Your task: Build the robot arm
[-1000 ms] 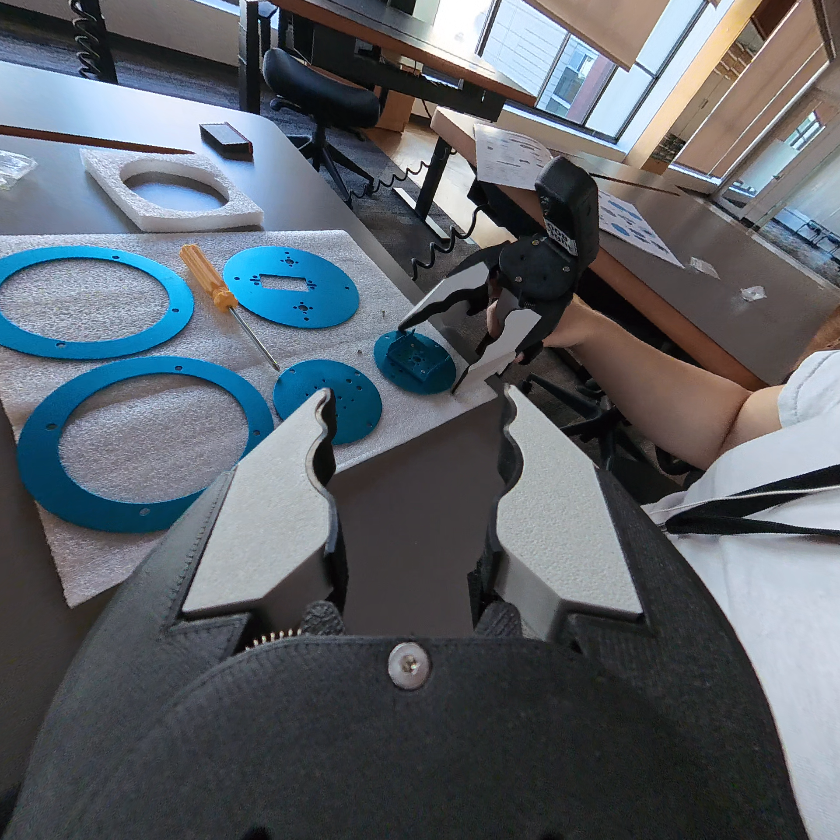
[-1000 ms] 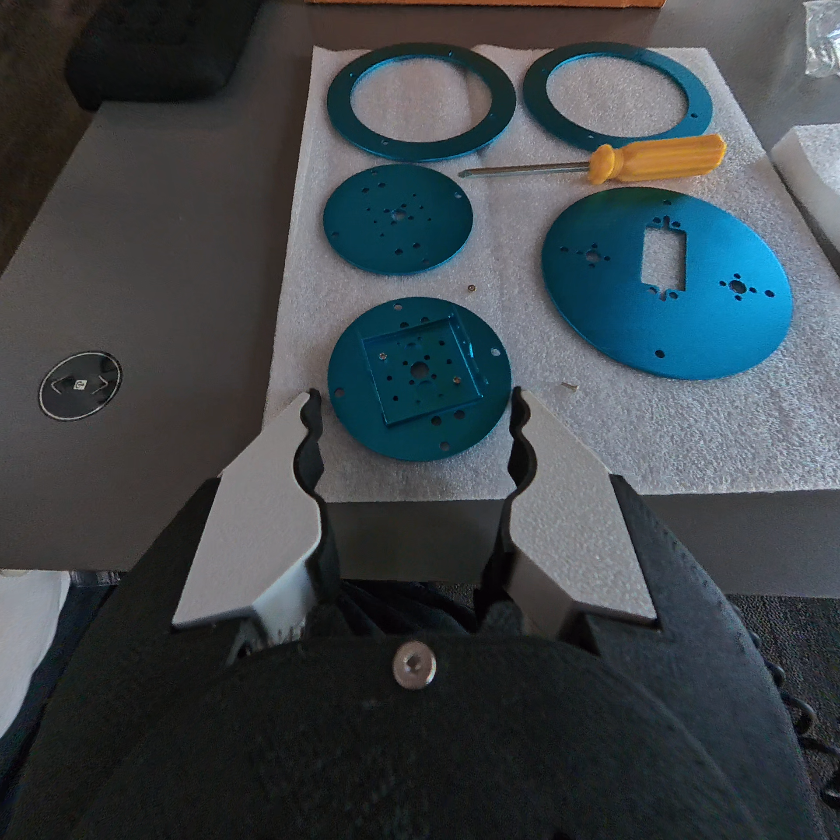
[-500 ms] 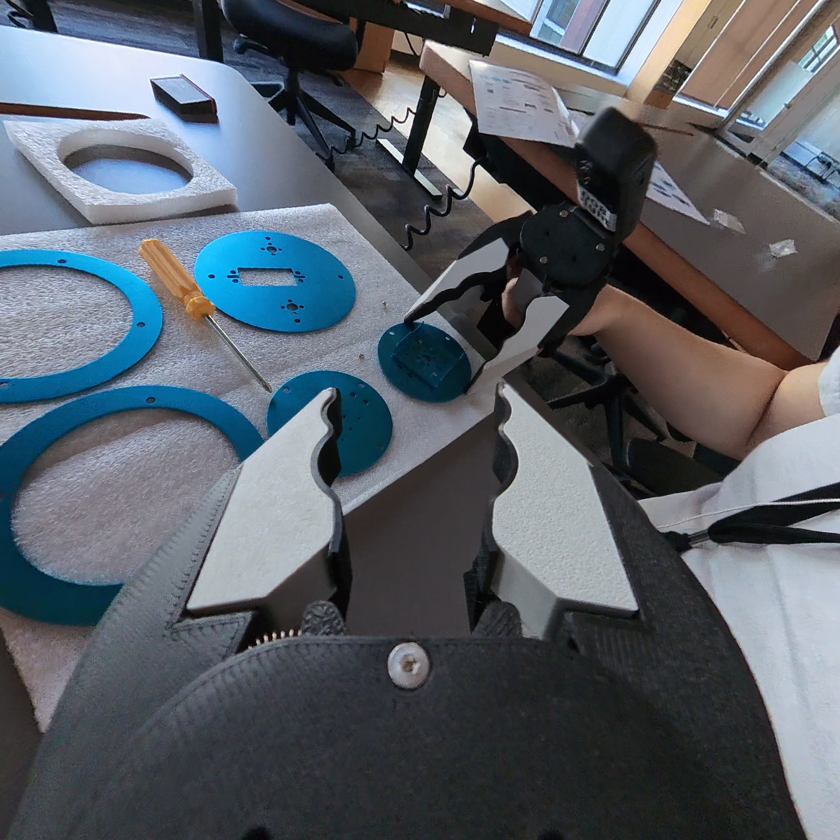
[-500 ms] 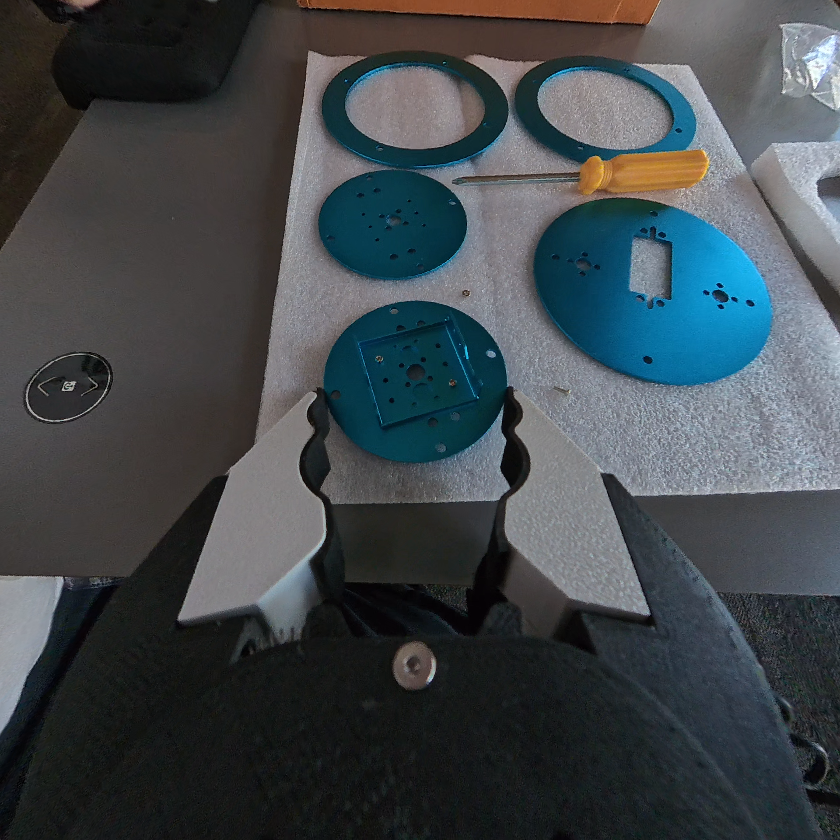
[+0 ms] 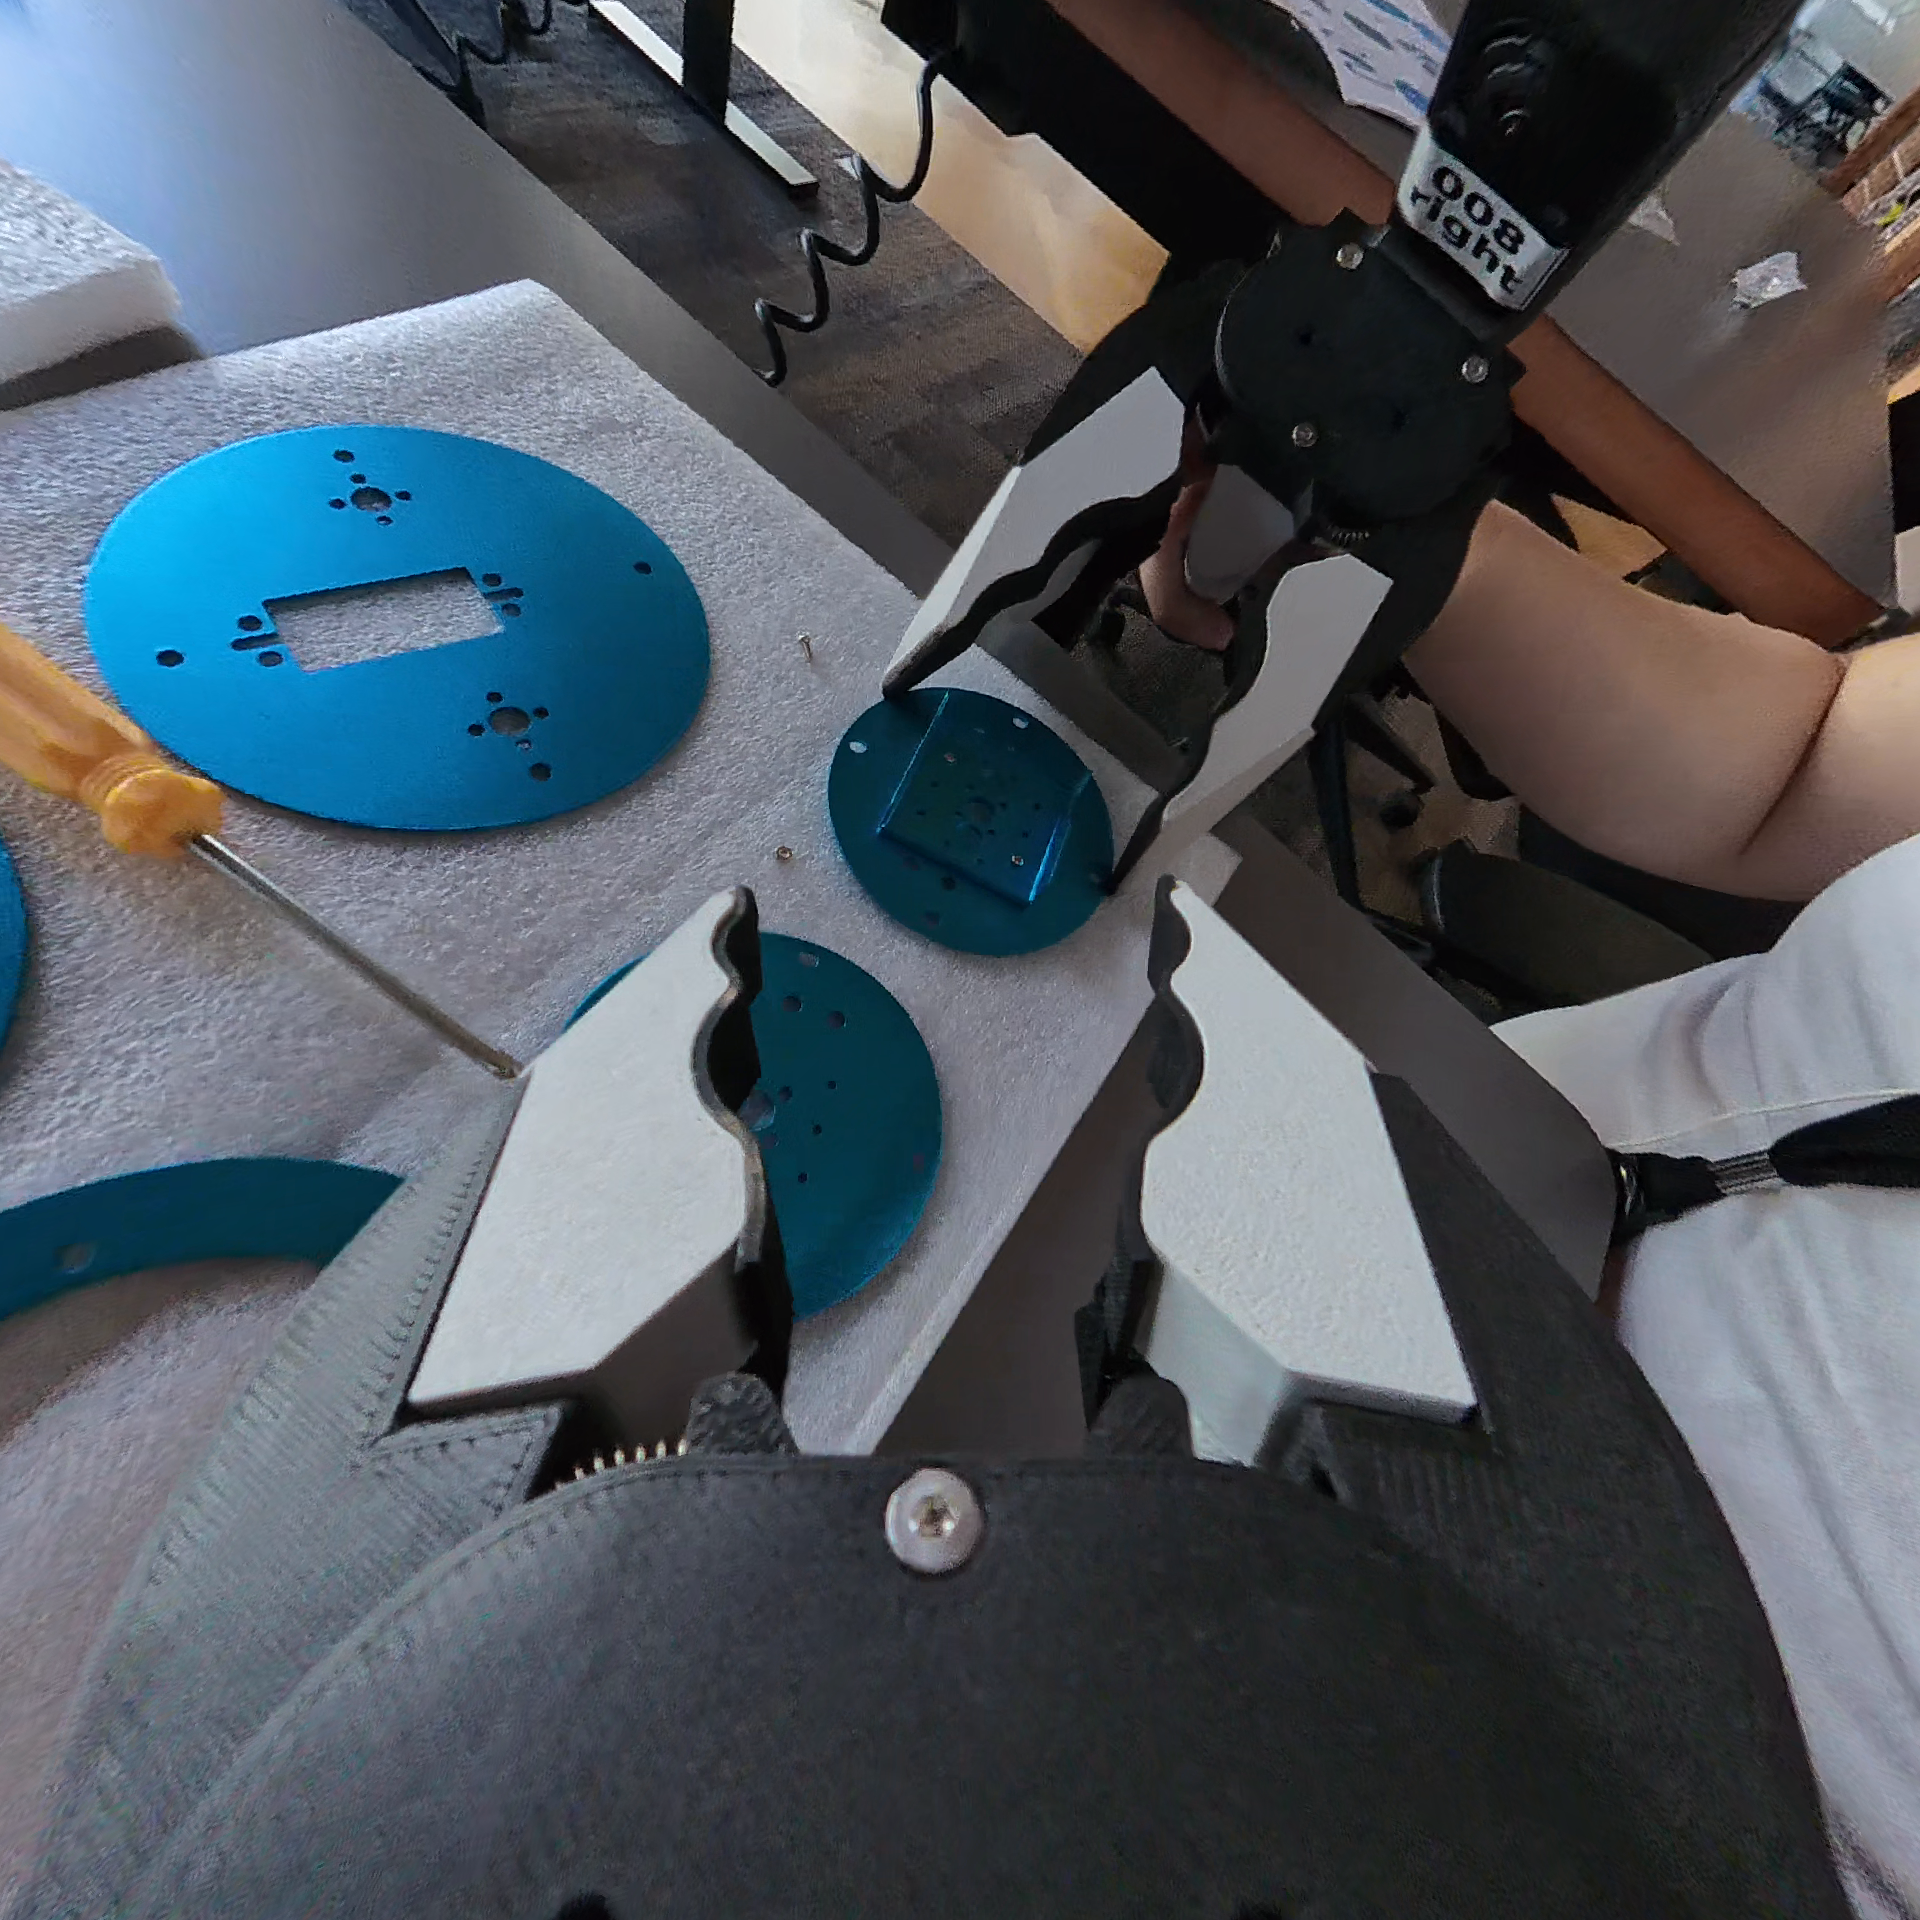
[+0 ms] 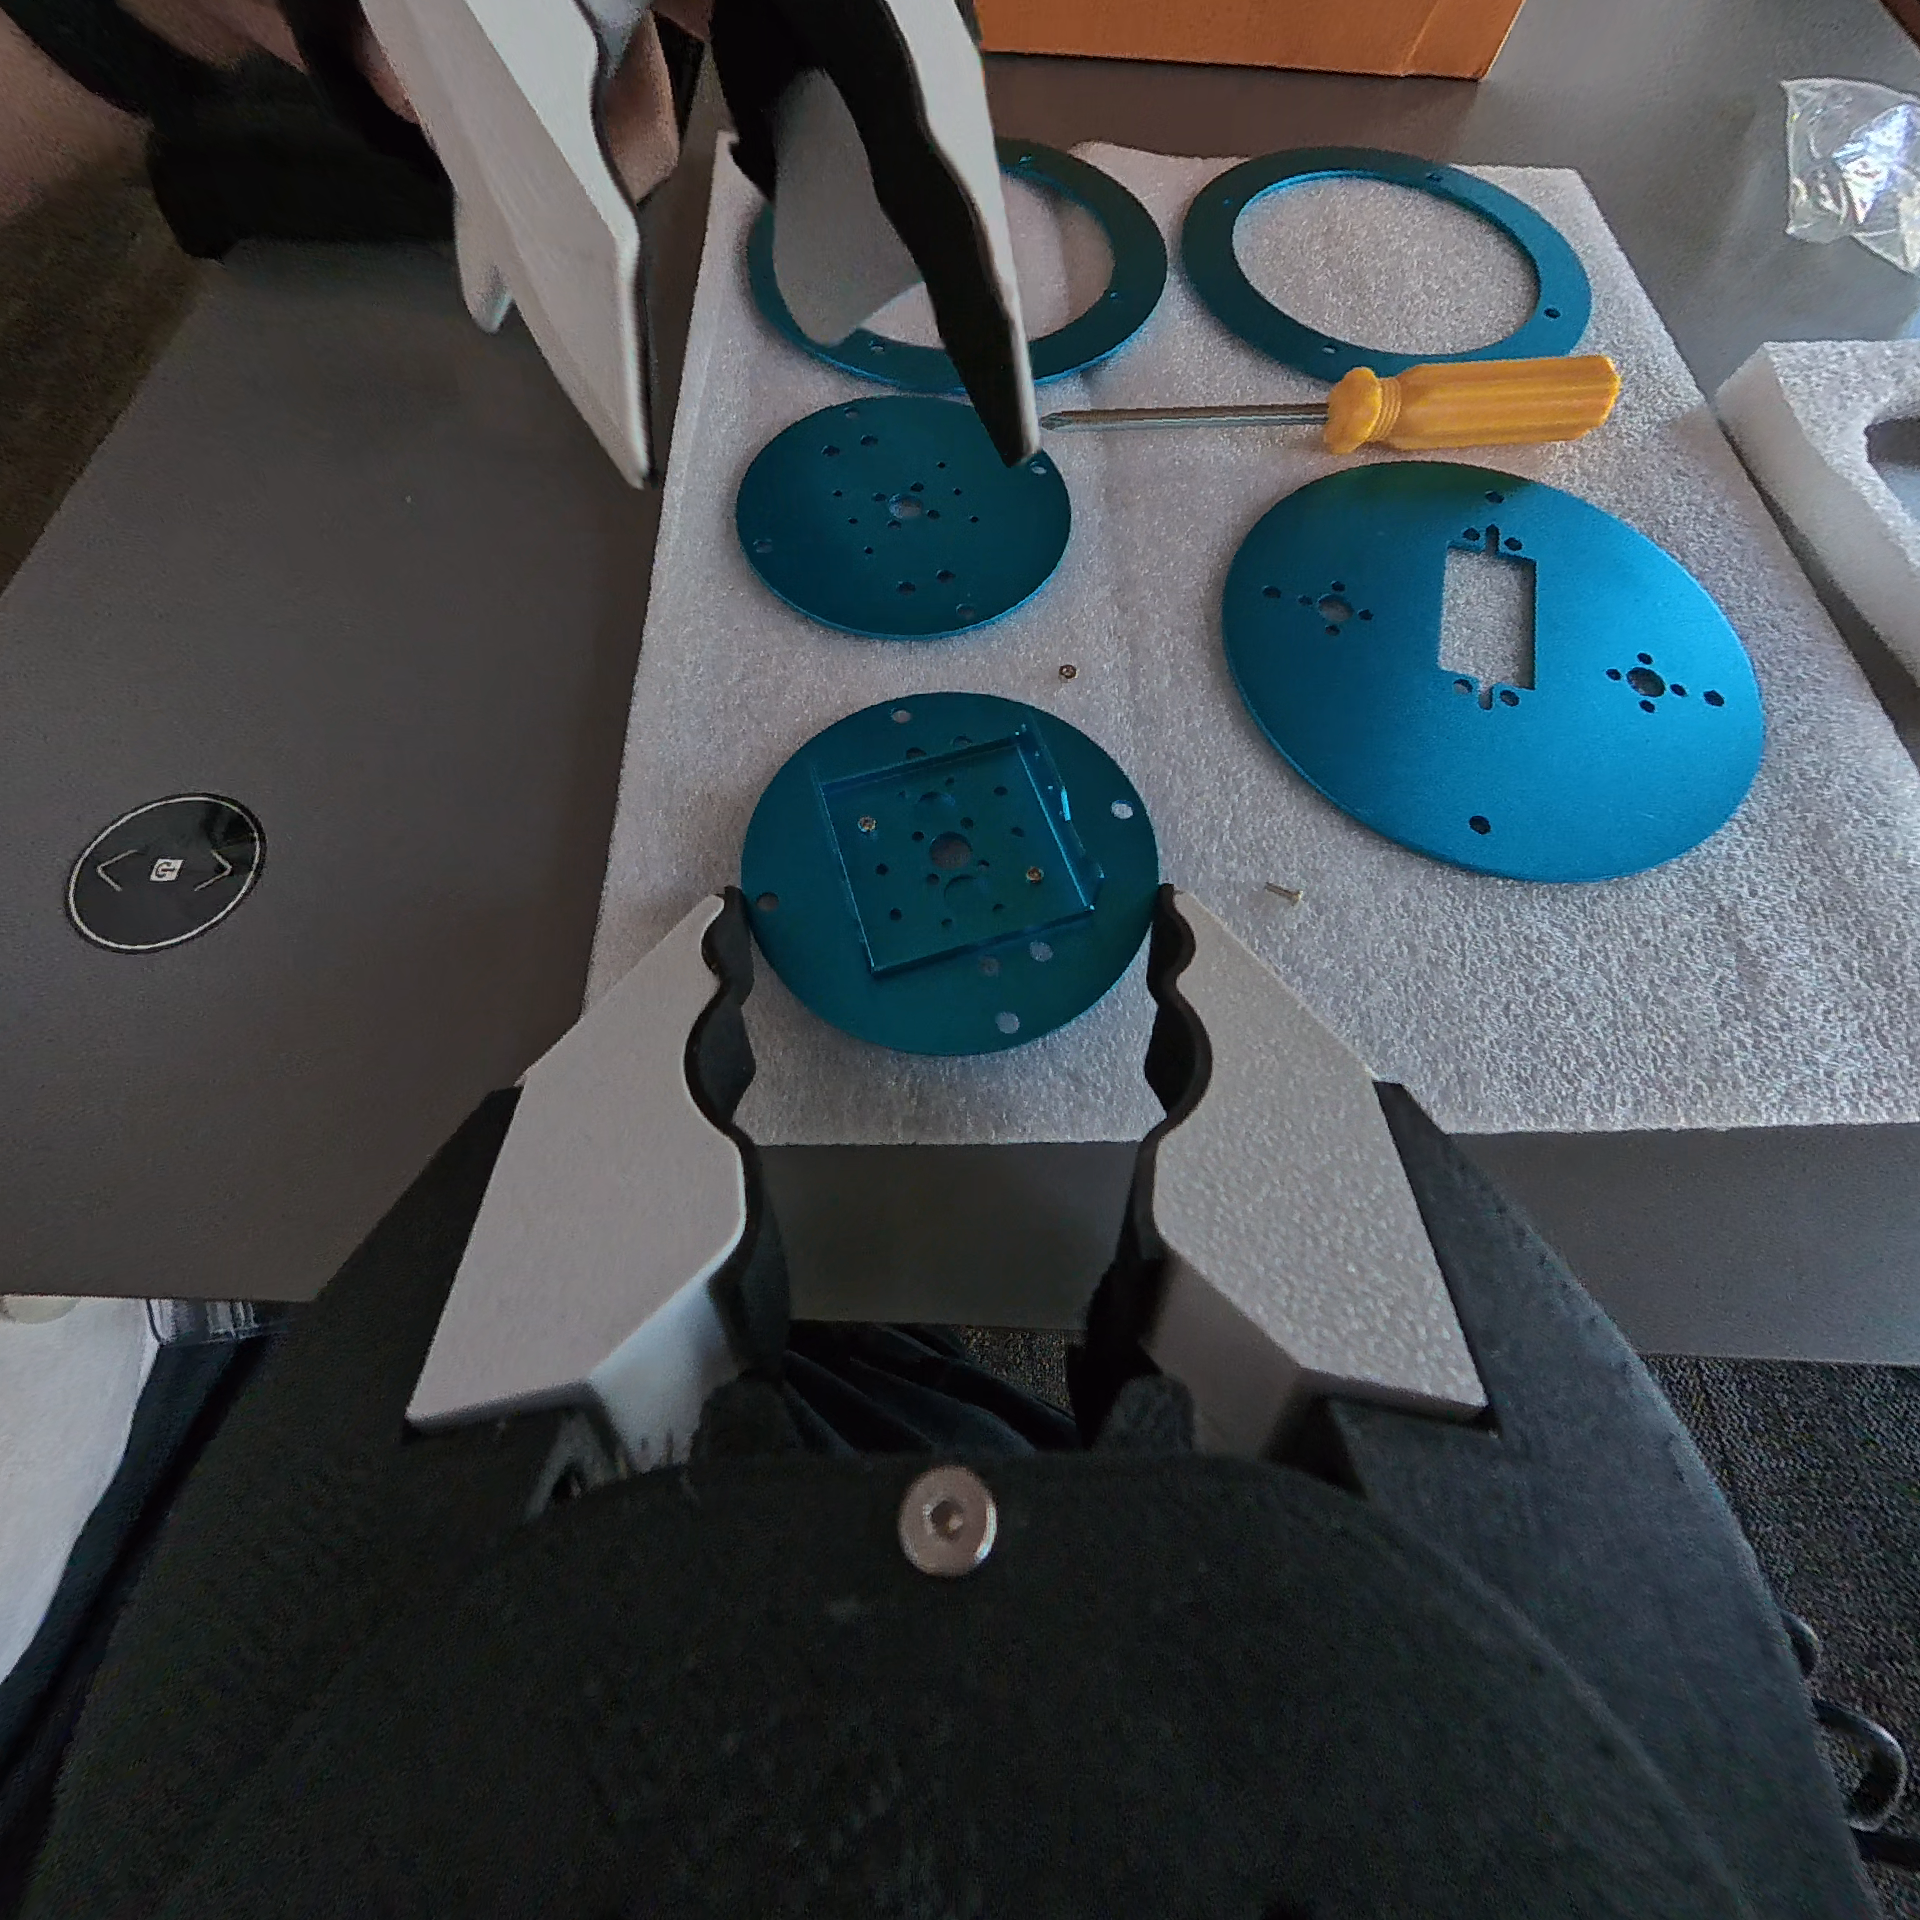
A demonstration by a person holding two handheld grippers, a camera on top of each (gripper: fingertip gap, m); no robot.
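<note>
A small blue anodised metal disc with a raised square bracket at its centre (image 6: 951, 873) lies flat near the front edge of a white foam sheet (image 6: 1455, 997) on a dark grey table (image 6: 312, 727). The bracket's floor is drilled with many holes, and the disc's rim carries a ring of small holes.

From left to right on the foam in the right wrist view: a flat blue perforated disc (image 6: 902, 516) behind the bracketed one, a blue ring (image 6: 1091, 312) partly hidden behind it, a second blue ring (image 6: 1387, 275), a yellow-handled screwdriver (image 6: 1470, 403), and a large blue disc with a rectangular cut-out (image 6: 1491, 670). A tiny nut (image 6: 1068, 672) and a small screw (image 6: 1284, 889) lie loose on the foam.

Only the right wrist view shows a round black inlay in the table (image 6: 166, 873), a cardboard box (image 6: 1247, 31) and a clear plastic bag (image 6: 1860, 166). Only the left wrist view shows the person's bare forearm (image 5: 1662, 748) and white shirt (image 5: 1787, 1299).

The left gripper (image 5: 951, 940) hovers tilted over the flat perforated disc, jaws wide apart and empty. The right gripper (image 6: 940, 914) points down at the foam's edge, jaws spread wide to either side of the bracketed disc, tips at its rim, gripping nothing.
</note>
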